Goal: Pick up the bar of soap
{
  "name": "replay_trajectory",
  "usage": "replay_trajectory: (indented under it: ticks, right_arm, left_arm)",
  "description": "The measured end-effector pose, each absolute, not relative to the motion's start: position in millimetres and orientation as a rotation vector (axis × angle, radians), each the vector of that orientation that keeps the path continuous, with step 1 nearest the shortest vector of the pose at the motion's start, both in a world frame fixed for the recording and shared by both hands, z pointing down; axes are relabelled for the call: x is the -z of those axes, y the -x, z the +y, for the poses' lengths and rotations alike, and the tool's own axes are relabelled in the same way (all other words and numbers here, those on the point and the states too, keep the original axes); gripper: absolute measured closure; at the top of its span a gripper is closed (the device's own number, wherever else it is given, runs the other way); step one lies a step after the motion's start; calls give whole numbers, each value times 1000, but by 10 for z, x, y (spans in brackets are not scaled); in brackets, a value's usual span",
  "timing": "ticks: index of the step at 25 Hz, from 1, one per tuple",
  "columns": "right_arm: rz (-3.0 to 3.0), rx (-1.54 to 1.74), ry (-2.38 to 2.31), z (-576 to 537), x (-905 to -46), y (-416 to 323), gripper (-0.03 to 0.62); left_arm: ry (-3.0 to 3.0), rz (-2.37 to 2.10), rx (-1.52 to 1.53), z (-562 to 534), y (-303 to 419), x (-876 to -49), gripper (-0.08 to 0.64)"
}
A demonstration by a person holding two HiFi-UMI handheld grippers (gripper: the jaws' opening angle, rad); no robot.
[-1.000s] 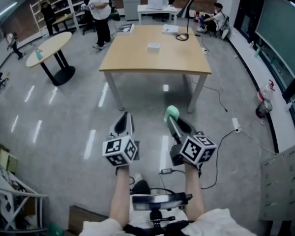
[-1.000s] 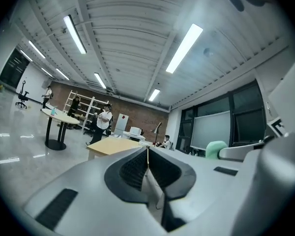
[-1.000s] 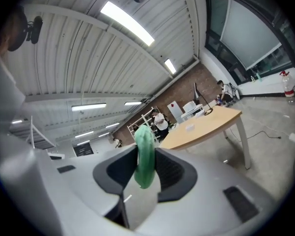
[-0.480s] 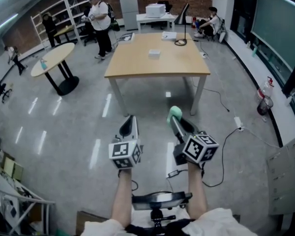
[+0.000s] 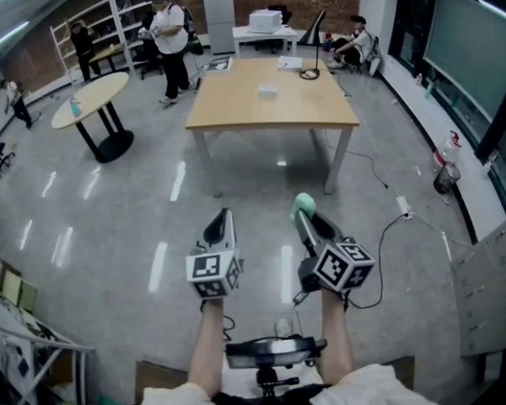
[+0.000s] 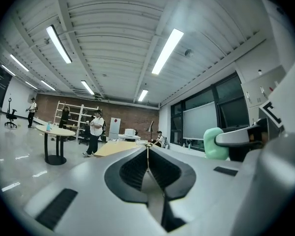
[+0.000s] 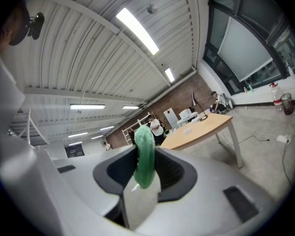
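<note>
Green soap (image 5: pixel 304 202) is clamped in the right gripper (image 5: pixel 307 214), held in the air over the grey floor (image 5: pixel 110 226) and well short of the wooden table (image 5: pixel 236 108) ahead. In the right gripper view the bar stands on edge between the two dark pads. Its rounded top rises past the jaw tips, and both pads press on its flat faces. The left gripper (image 5: pixel 221 223) is beside it at about the same height, near but apart. Its jaws are drawn together with only a thin seam between them and nothing in it. In the left gripper view the soap shows off to the right, poking out beyond the other gripper's tip. Each gripper carries a marker cube (image 5: pixel 212 274) at its rear. On the table are a small white box (image 5: pixel 267 91) near the middle and a black lamp (image 5: pixel 310 72) at the far right end. A round table (image 5: pixel 91 99) stands off to the left. A person (image 5: pixel 169 32) in a white top stands past the wooden table's far left corner, near metal shelves (image 5: pixel 110 15). A black cable (image 5: pixel 375 251) loops over the floor to the right of the grippers.
</note>
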State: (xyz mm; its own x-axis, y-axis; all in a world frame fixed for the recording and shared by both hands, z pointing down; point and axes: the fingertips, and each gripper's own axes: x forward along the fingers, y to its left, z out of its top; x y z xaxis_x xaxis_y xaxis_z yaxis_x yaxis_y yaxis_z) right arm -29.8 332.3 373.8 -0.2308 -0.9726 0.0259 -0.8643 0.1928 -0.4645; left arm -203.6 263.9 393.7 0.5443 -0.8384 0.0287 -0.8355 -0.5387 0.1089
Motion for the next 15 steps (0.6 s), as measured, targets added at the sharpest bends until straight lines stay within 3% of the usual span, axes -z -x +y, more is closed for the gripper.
replay_trajectory:
  ticks: [7, 15]
  right_arm:
    - [2222, 503, 1843, 3637, -3758, 384, 471]
    - [2296, 416, 1848, 3697, -3542, 230, 471]
  left_arm:
    - [-2666, -1410, 29, 2915, 2071, -4113, 545]
    - [-2673, -1451, 169, 3030, 1989, -3732, 545]
